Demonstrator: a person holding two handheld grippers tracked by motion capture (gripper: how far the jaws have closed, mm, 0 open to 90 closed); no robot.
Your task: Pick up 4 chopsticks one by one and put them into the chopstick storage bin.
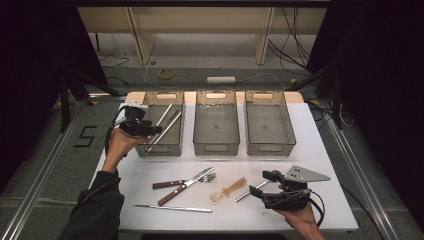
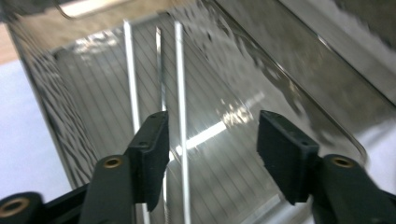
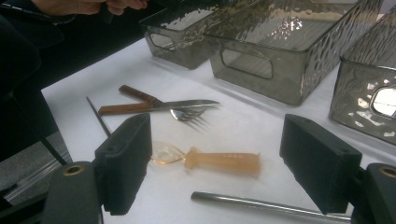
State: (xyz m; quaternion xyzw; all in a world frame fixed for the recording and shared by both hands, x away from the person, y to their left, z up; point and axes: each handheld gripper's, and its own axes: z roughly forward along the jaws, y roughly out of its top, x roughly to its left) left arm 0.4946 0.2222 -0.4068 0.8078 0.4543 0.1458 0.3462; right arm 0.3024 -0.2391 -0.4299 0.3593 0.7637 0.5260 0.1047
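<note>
White desk (image 1: 300, 145) carries 3 smoky bins. Left bin (image 1: 161, 145) holds 3 metal rods (image 1: 167, 125). Left gripper (image 1: 157, 130) over that bin, jaws spread apart, nothing between pads; rods lie below them. Right gripper (image 1: 256, 184) hovers near desk's front edge, jaws wide, empty, just above metal straw (image 1: 251, 191) and orange-handled spoon (image 1: 229, 190).

Blurred by motion in the left gripper view: the left bin (image 2: 289, 79) and the thin metal rods (image 2: 180, 93) inside, their lower ends cut off by the bottom edge. Partly hidden behind the left gripper (image 1: 142, 128) in the high view: the same bin's near left corner. Cut short at the right gripper view's right edge: the steel straw (image 3: 261, 204) and the right bin (image 3: 369, 102). Too small to tell in the high view: the fork's (image 1: 210, 178) tines.
</note>
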